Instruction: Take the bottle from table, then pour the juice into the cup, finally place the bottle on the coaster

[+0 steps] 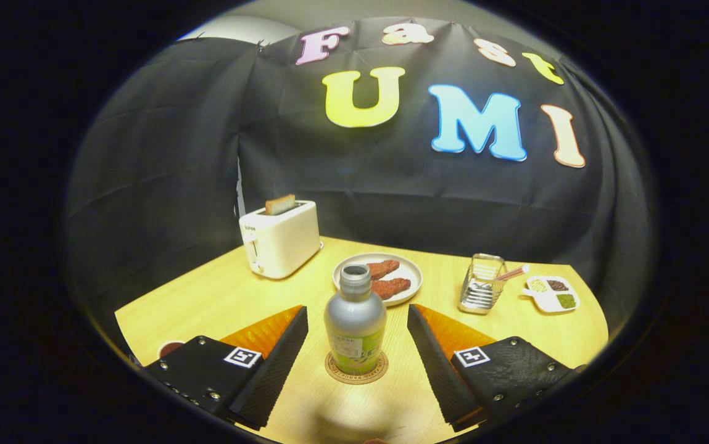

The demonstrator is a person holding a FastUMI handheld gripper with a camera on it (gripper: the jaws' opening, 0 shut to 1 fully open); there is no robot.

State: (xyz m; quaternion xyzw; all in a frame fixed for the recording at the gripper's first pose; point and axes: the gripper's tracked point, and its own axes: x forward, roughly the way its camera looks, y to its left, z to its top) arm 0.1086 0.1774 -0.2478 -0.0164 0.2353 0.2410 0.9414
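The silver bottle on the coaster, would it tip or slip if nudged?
Probably tippy: the bottle is tall on a narrow base on the coaster. Its smooth rounded metal-looking body may slip. Uncapped, so it could spill. It stands between the open tongs, untouched.

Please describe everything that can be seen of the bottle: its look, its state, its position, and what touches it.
The bottle looks like grey metal, with a short neck, rounded shoulders and a green and white label on its lower part. Its mouth is open; no cap is on it. It stands upright on the round coaster on the wooden table, in front of the plate. The gripper is open: its fingers stand on either side of the bottle, and neither touches it.
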